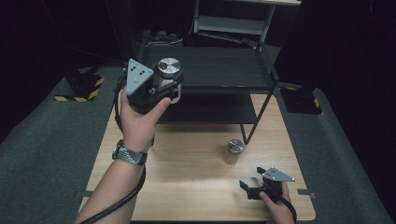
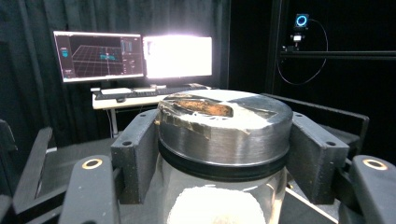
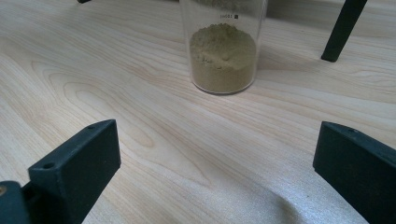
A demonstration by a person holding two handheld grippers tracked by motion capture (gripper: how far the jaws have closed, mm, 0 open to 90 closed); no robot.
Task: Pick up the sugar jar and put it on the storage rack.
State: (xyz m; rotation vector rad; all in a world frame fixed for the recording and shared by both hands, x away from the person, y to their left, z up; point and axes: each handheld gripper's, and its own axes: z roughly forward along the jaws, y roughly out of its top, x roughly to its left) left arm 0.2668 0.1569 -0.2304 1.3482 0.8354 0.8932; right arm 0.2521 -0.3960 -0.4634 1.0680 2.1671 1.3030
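Observation:
My left gripper point(image 1: 169, 88) is raised at the front left corner of the black rack point(image 1: 219, 67), shut on a glass jar point(image 1: 169, 70) with a silver metal lid. In the left gripper view the jaws clamp the jar point(image 2: 223, 140) just under its lid, and pale powder shows inside it. A second glass jar point(image 1: 233, 151) with a silver lid stands on the wooden table point(image 1: 187, 177), right of centre. In the right gripper view that jar point(image 3: 224, 51) holds olive-brown powder. My right gripper point(image 1: 252, 179) rests low near the table's front right, open, a short way in front of this jar.
The black two-tier rack stands on the far half of the table; one leg point(image 1: 254, 121) comes down just behind the standing jar. Grey carpet point(image 1: 42, 140) surrounds the table. Monitors point(image 2: 133, 56) on a desk glow beyond in the left gripper view.

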